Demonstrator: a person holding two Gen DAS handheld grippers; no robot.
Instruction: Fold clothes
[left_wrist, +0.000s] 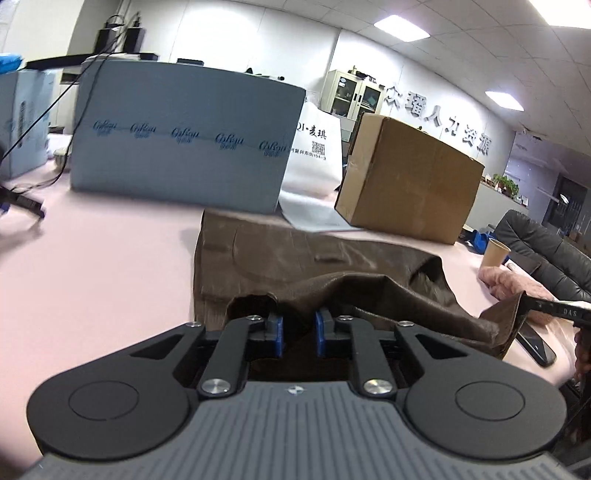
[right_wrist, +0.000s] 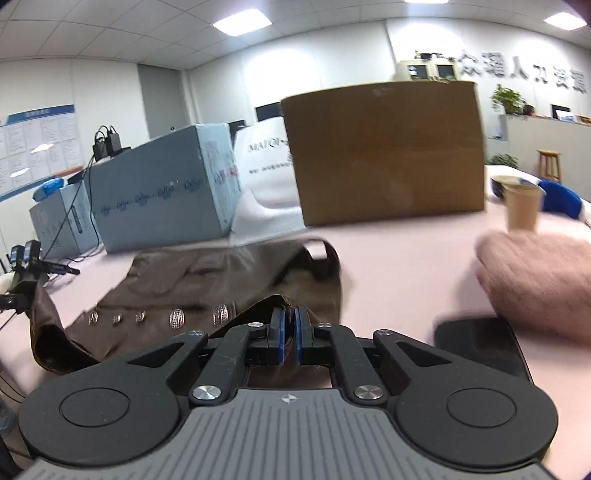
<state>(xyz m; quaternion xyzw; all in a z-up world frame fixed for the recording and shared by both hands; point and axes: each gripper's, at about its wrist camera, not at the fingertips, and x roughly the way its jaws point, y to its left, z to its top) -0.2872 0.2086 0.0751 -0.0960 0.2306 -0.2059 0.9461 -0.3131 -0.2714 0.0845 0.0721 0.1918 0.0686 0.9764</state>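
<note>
A brown leather-like garment (left_wrist: 258, 258) with a row of metal snaps (right_wrist: 176, 317) lies on the pink table (left_wrist: 92, 277). Its near edge is lifted off the surface and hangs between the two grippers. In the left wrist view my left gripper (left_wrist: 298, 325) has its blue pads (left_wrist: 277, 328) pressed on a bunched fold of that near edge. In the right wrist view my right gripper (right_wrist: 290, 321) is shut on the garment (right_wrist: 192, 280) at its other near corner. The right gripper's black fingers (left_wrist: 554, 308) also show at the right edge of the left wrist view, pinching that corner.
Behind the garment stand a blue-grey carton (left_wrist: 184, 136), a white bag (left_wrist: 314, 147) and a brown cardboard box (left_wrist: 410, 177). To the right are a paper cup (left_wrist: 495, 253), a pink fluffy cloth (left_wrist: 509, 280) and a black phone (left_wrist: 535, 343). Cables (left_wrist: 22, 199) lie at far left.
</note>
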